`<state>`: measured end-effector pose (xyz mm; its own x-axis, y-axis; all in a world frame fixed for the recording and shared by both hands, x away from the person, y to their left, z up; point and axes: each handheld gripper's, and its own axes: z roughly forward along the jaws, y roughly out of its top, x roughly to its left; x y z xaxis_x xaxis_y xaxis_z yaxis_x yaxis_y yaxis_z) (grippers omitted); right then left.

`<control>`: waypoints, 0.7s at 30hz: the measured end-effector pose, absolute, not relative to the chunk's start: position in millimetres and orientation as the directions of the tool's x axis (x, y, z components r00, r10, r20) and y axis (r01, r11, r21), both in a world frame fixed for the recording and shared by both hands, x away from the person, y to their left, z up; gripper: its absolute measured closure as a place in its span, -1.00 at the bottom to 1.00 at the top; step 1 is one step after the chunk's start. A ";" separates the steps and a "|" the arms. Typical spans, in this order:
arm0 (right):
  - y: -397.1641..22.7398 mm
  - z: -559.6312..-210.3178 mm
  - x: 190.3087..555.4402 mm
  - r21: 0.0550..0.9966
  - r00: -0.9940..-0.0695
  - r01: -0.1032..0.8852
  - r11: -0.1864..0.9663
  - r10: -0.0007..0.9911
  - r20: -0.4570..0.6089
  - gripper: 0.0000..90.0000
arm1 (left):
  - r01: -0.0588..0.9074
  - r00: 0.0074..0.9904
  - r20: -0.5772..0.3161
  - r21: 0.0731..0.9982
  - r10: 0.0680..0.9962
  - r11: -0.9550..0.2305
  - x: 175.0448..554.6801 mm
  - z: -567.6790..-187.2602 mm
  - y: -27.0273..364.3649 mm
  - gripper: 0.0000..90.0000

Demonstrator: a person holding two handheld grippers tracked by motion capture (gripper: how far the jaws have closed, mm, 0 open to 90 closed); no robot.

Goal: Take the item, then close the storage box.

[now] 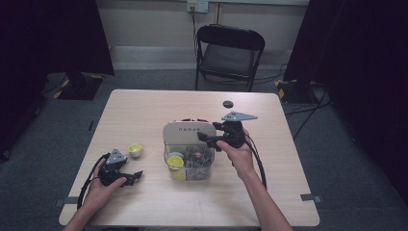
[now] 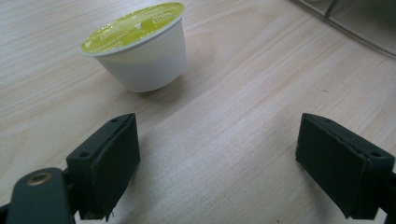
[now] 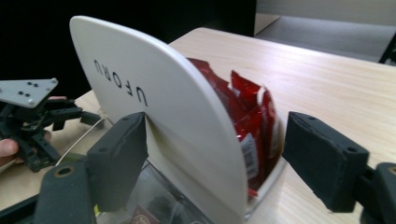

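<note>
Coffee capsule [image 2: 140, 49], white cup with a yellow-green foil lid, standing upright on the bench [image 1: 144, 110], just ahead of the left gripper [image 2: 217, 163] and apart from it. Left fingers [image 2: 109, 161] spread wide with nothing between them, resting low over bare wood to the left of the organiser. Seen from the high view as a small white-and-yellow cup [image 1: 135, 150] near the left gripper [image 1: 126, 176], well short of the clear organiser box [image 1: 188, 159], which already holds another yellow-lidded capsule [image 1: 175, 161] in its front compartment.

Right gripper [image 1: 208, 138] held at the organiser's white curved back panel [image 3: 154, 112], fingers [image 3: 119, 158] straddling the panel and the red sachets [image 3: 247, 121] behind it. Left-hand finger looks to be touching the panel face, the other standing clear of the sachets, so not clamped as far as can be told; jaws partly spread.

Step in hand, by judgement: steadying the organiser while a capsule sits loose on the bench, either just set down or about to be picked. Next move likely calls for advancing the left fingers around the cup's tapered wall, closing gently below the rim, and keeping the thin cup from tipping or crushing.
</note>
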<state>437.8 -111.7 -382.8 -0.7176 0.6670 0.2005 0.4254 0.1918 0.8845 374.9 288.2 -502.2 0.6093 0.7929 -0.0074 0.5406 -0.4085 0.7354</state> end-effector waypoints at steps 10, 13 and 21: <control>-108.1 -374.1 433.9 0.893 -0.732 0.408 0.190 0.653 0.195 -0.22 | 0.541 0.609 -0.007 0.735 0.793 -0.409 374.9 -502.2 288.2 -0.71; -106.8 -369.5 431.2 0.896 -0.738 0.401 0.192 0.647 0.191 -0.16 | 0.541 0.610 -0.008 0.735 0.793 -0.409 374.9 -502.2 288.2 -0.71; -105.1 -366.9 425.8 0.902 -0.752 0.386 0.194 0.633 0.186 -0.08 | 0.538 0.612 -0.007 0.736 0.791 -0.410 375.0 -502.3 288.5 -0.71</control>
<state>425.8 -105.1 -366.9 -0.7517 0.6329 0.1857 0.3861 0.1941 0.9018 375.0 288.5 -502.3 0.6121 0.7907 -0.0071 0.5383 -0.4102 0.7362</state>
